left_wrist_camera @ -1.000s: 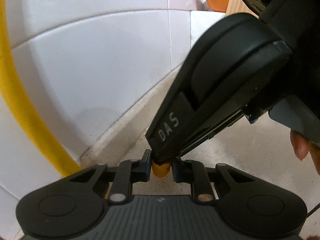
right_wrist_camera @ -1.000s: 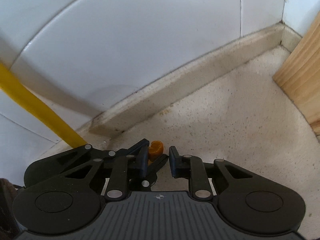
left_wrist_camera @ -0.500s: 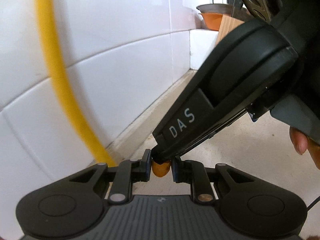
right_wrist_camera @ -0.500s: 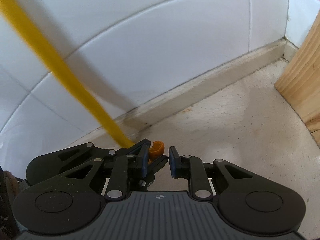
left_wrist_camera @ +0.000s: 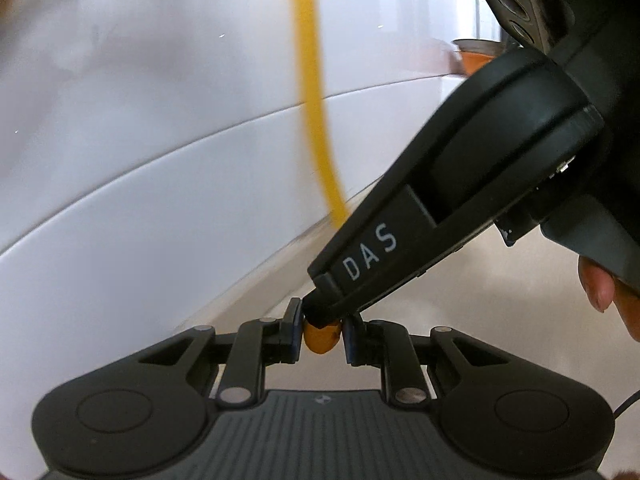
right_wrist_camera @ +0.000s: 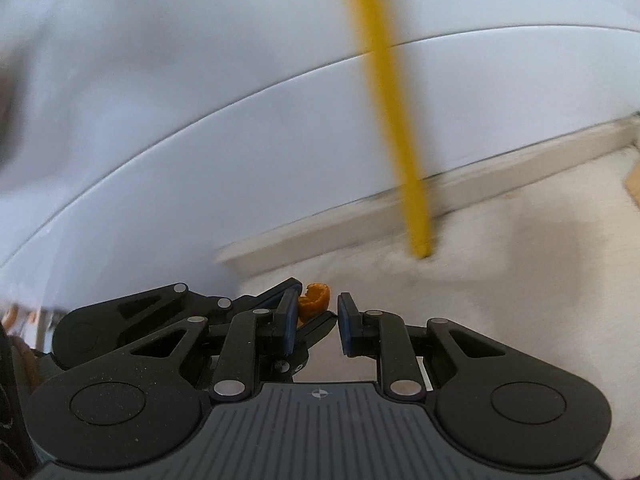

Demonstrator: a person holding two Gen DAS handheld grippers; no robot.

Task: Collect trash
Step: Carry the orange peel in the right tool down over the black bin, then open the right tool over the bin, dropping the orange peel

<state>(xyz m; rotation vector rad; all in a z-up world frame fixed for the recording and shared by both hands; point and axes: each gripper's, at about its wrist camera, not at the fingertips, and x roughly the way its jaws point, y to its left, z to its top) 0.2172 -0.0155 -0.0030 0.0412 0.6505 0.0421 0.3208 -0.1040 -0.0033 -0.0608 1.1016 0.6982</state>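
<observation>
A small orange piece of peel (left_wrist_camera: 321,338) sits between the fingers of my left gripper (left_wrist_camera: 320,332), which is shut on it. The body of the right gripper (left_wrist_camera: 460,208), marked DAS, crosses the left wrist view from the upper right and presses close over the peel. In the right wrist view the peel (right_wrist_camera: 316,301) shows just ahead of my right gripper (right_wrist_camera: 318,322), held by the left gripper's fingers (right_wrist_camera: 280,300) coming in from the left. The right gripper's jaws stand a little apart with nothing between them.
A white tiled wall (right_wrist_camera: 200,100) rises behind a speckled beige counter (right_wrist_camera: 500,280). A yellow pipe (right_wrist_camera: 400,140) runs down the wall to the counter; it also shows in the left wrist view (left_wrist_camera: 316,120). An orange bowl (left_wrist_camera: 476,56) stands far right.
Both grippers have swung left together with the peel; the yellow pipe has shifted from the left side to the middle and right of both views. The grip on the peel is unchanged.
</observation>
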